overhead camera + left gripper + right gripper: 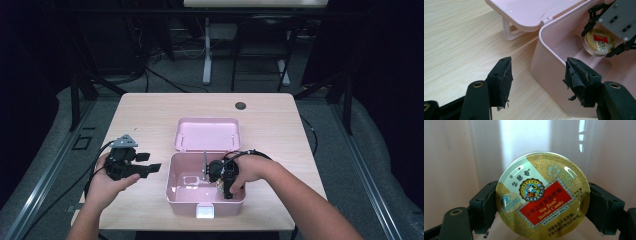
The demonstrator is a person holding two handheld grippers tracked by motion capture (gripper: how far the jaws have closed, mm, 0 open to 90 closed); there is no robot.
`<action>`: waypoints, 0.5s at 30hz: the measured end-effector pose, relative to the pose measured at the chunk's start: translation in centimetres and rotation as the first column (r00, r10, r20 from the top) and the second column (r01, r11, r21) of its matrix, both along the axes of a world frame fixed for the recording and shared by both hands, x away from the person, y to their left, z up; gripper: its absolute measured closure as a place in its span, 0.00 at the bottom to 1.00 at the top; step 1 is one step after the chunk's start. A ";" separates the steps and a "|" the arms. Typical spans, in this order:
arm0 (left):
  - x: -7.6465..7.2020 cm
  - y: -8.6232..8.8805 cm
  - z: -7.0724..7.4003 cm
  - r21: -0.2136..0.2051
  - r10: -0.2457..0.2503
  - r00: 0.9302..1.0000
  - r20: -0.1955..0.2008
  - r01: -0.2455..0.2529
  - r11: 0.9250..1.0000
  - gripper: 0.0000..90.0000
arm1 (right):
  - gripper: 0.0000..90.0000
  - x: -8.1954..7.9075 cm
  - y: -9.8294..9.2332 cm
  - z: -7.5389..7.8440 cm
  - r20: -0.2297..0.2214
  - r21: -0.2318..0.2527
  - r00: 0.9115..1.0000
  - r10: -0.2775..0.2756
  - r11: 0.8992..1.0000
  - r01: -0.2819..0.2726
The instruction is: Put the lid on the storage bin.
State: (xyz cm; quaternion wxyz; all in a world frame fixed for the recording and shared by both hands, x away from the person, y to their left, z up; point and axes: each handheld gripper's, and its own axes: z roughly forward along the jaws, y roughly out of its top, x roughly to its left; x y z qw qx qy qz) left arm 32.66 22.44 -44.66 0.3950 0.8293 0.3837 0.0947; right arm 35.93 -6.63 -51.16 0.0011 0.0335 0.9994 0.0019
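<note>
— Pink box (185,197) on the tabletop (150,115): where's the candy tin (542,195)?
— Inside it, pinched by its rim in the right tool (223,186).
— And the left tool (537,75)?
— Spread wide with nothing between, just beside the box's outer wall.

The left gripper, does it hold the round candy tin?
No, the left gripper is open with nothing between its jaws; the right gripper grips the candy tin.

Left gripper (152,168) at lower left of high view, hand cradling it, jaws apart, level. Right gripper (223,189) lower centre, pointing down, jaws clamped wide.
</note>
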 end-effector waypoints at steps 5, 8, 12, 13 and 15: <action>0.0 0.0 0.0 -0.009 -0.006 1.000 -0.002 0.006 1.000 0.43 | 0.22 0.0 0.0 -0.3 -0.008 0.010 1.000 -0.008 1.000 0.008; 0.0 0.0 0.0 -0.009 -0.006 1.000 -0.002 0.006 1.000 0.43 | 0.22 0.1 -0.1 -0.4 -0.016 0.014 1.000 -0.016 1.000 0.016; 0.0 0.0 -0.1 -0.010 -0.003 1.000 -0.004 0.003 1.000 0.43 | 0.22 0.1 0.0 -0.6 -0.019 0.006 1.000 -0.014 1.000 0.014; 0.0 0.0 -0.1 -0.011 -0.001 1.000 -0.003 0.001 1.000 0.43 | 0.22 0.1 0.0 -0.7 -0.022 0.008 1.000 -0.011 1.000 0.011; 0.0 -0.1 -0.1 -0.013 -0.001 1.000 -0.004 0.001 1.000 0.43 | 0.22 0.2 0.0 -0.7 -0.023 0.003 1.000 -0.015 1.000 0.015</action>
